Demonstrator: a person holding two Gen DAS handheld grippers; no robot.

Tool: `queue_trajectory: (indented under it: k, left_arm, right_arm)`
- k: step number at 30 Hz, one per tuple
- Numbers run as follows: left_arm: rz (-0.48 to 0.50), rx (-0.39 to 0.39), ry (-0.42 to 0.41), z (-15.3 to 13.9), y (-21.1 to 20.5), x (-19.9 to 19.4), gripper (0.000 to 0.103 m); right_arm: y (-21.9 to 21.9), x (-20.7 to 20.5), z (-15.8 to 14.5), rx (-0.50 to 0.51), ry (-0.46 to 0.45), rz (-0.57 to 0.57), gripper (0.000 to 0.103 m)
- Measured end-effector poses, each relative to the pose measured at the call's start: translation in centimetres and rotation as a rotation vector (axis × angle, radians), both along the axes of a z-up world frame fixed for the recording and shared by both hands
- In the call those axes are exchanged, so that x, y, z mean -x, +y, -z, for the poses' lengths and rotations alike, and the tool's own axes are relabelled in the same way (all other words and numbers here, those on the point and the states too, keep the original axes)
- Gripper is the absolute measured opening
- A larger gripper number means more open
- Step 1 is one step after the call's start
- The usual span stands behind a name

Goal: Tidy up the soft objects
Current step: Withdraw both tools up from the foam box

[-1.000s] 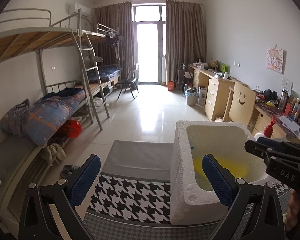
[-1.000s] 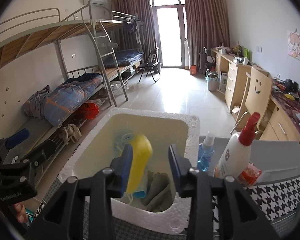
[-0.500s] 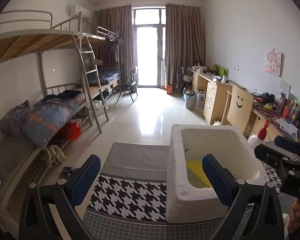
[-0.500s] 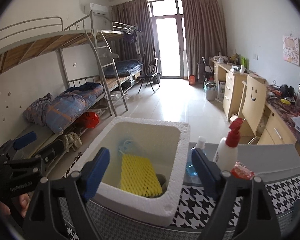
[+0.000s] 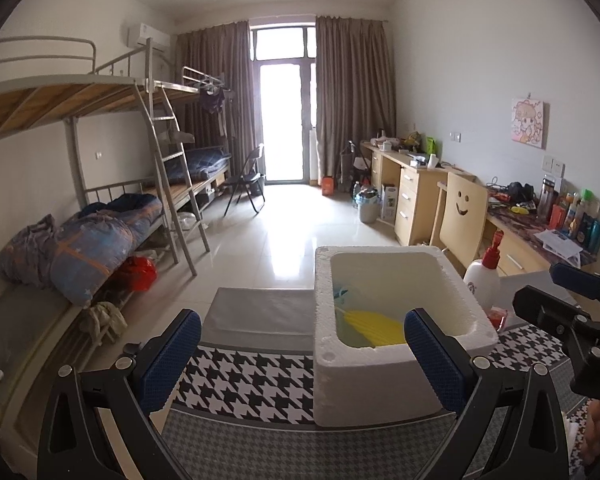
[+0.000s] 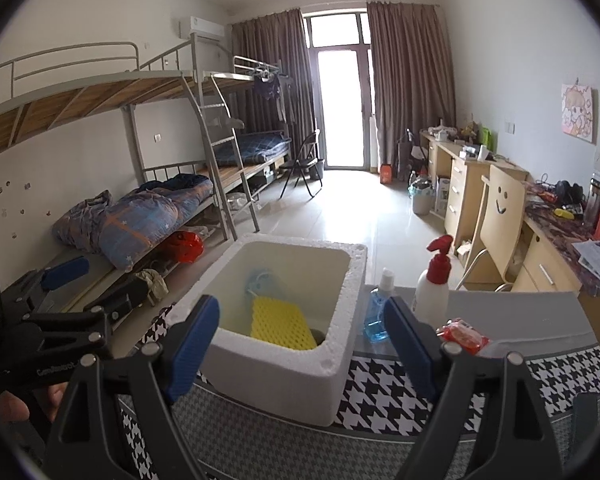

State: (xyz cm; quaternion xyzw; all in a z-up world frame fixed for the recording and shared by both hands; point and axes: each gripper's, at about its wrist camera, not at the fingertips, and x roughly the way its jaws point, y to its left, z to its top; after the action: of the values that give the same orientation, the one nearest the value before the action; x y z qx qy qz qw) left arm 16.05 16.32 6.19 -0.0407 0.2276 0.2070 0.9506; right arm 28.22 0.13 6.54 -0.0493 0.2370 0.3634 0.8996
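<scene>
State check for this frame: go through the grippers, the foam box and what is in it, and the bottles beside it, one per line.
left gripper: open, nothing between the pads.
right gripper: open, empty.
foam box: no lid, upright on the checked cloth.
yellow sponge: lying inside the box, not held.
pale blue item: in the box behind the sponge; kind unclear.
white spray bottle: upright, red trigger on.
blue bottle: upright, part full.

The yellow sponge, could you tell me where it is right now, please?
In the right wrist view the yellow sponge lies flat inside the white foam box, left of the blue bottle, with a pale blue item just behind it.
</scene>
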Motion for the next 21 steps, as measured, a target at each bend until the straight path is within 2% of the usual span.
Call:
queue_trajectory:
  k: [3,6,21]
  left_arm:
    - [0.004,-0.001,-0.006,-0.2,-0.2,0.5,0.102]
    - [0.001,-0.002,-0.015,-0.3,-0.5,1.1,0.102]
    - [0.034,-0.013,-0.034,-0.4,-2.1,2.7,0.102]
  right_arm:
    - [-0.5,0.7,-0.2,-0.009,-0.018,0.007,0.095]
    - [-0.9,1.4,-0.4,-0.021,-0.034,0.010,0.098]
    - [-3.3,2.9,-0.5,-0.038,-0.056,0.023,0.098]
